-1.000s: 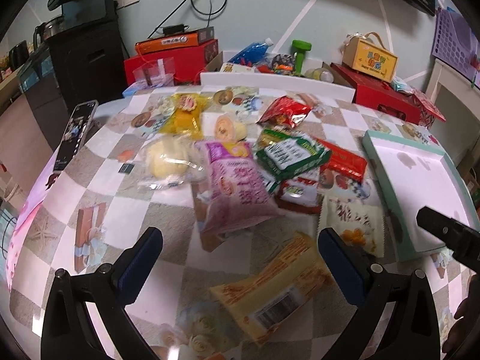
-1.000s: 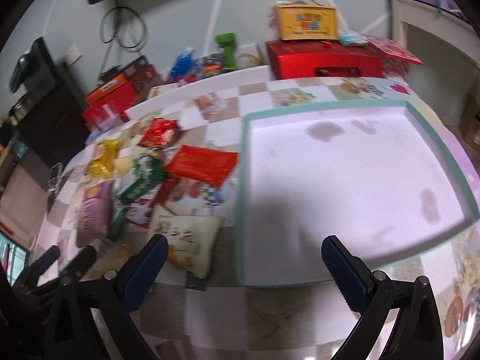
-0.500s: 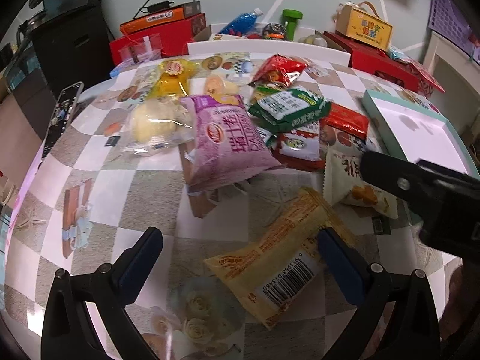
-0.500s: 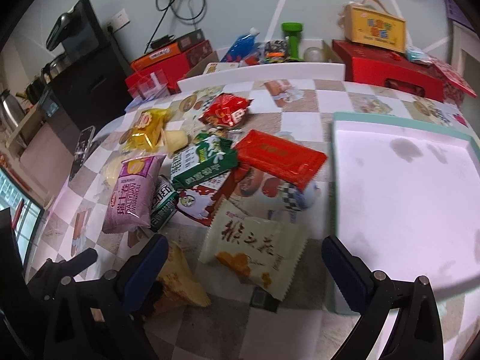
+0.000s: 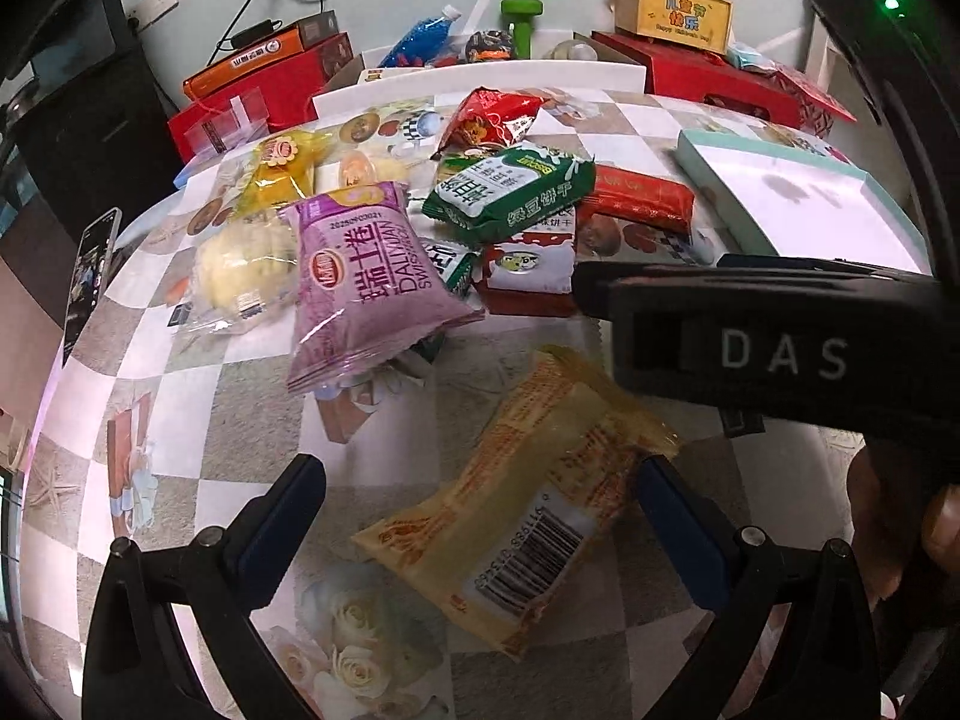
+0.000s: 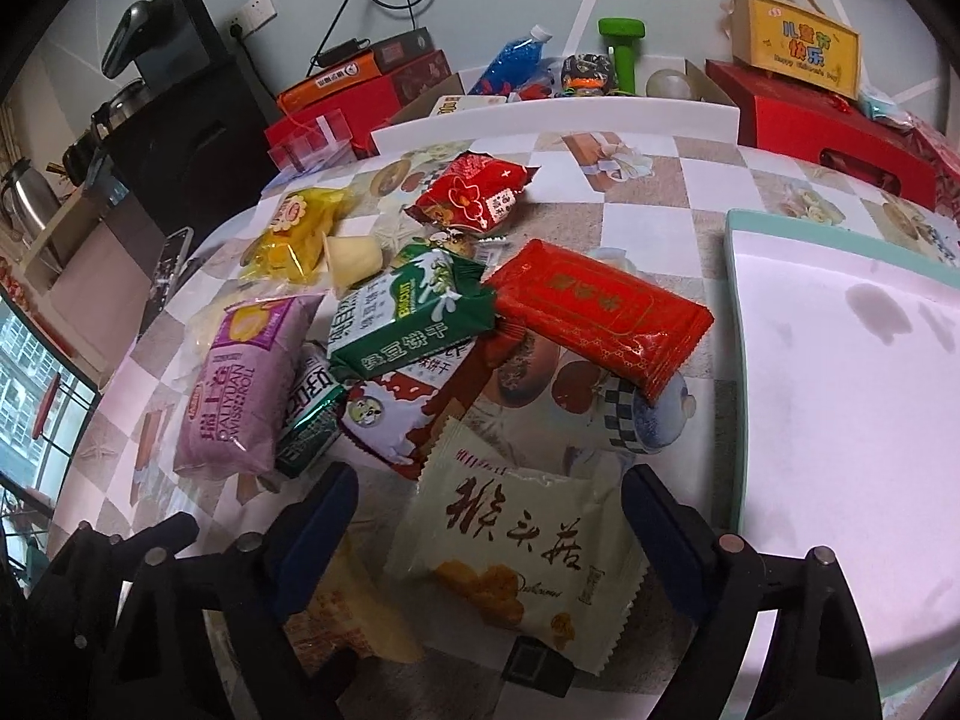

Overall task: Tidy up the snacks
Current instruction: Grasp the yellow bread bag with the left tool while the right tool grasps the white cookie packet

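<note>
Your right gripper (image 6: 489, 525) straddles cream packet (image 6: 519, 558), jaws closing, pads not yet touching — likely bound for empty teal tray (image 6: 735, 360) beside it. Left gripper (image 5: 480, 522) spread wide around yellow packet (image 5: 516, 510), ready to grasp.

The tabletop (image 6: 648, 180) is covered in a beige-and-white checked cloth printed with flowers. On it are seen a purple packet (image 6: 240, 378), a green packet (image 6: 414, 318), a red packet (image 6: 600, 312), a cream packet (image 6: 522, 546) with dark lettering and a yellow-orange packet (image 5: 522, 504) bearing a barcode. The tray (image 6: 735, 360) is white inside with a mint-green rim.
</note>
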The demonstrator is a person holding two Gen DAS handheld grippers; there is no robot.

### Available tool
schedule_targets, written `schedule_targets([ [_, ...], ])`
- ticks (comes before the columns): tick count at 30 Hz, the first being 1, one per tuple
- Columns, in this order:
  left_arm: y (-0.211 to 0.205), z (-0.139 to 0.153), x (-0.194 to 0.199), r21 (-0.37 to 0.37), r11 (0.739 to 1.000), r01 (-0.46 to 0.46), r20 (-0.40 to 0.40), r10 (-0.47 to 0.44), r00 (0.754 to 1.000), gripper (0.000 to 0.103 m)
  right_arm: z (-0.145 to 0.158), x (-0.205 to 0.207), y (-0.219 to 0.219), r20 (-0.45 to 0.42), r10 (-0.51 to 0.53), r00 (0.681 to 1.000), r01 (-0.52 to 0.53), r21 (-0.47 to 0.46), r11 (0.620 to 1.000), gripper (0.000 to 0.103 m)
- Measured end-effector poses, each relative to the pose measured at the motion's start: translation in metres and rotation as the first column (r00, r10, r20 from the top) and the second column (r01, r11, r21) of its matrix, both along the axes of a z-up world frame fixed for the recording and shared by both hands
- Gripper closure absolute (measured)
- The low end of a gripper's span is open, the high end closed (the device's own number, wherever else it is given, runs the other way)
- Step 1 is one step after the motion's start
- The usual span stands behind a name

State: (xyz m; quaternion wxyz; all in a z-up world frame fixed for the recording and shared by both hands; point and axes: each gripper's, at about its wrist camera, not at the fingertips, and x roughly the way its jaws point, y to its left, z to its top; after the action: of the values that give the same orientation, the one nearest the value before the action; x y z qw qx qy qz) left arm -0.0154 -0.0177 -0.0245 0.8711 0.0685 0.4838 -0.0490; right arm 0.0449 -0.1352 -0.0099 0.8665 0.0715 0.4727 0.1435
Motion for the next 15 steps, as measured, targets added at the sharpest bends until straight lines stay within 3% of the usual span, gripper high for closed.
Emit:
schedule_targets([
  [10, 0.038, -0.006, 0.014, -0.058, 0.982, -0.178, -0.036, 0.176, 0.984, 0.0, -0.007, -0.004, -0.001, -0.05, -0.002, 0.999, 0.0, -0.036, 0.999, 0.018],
  [15, 0.049, -0.012, 0.018, -0.108, 0.971, -0.213, -0.069, 0.206, 0.976, 0.0, -0.008, -0.006, 0.002, -0.056, -0.001, 0.998, -0.003, -0.066, 0.998, 0.019],
])
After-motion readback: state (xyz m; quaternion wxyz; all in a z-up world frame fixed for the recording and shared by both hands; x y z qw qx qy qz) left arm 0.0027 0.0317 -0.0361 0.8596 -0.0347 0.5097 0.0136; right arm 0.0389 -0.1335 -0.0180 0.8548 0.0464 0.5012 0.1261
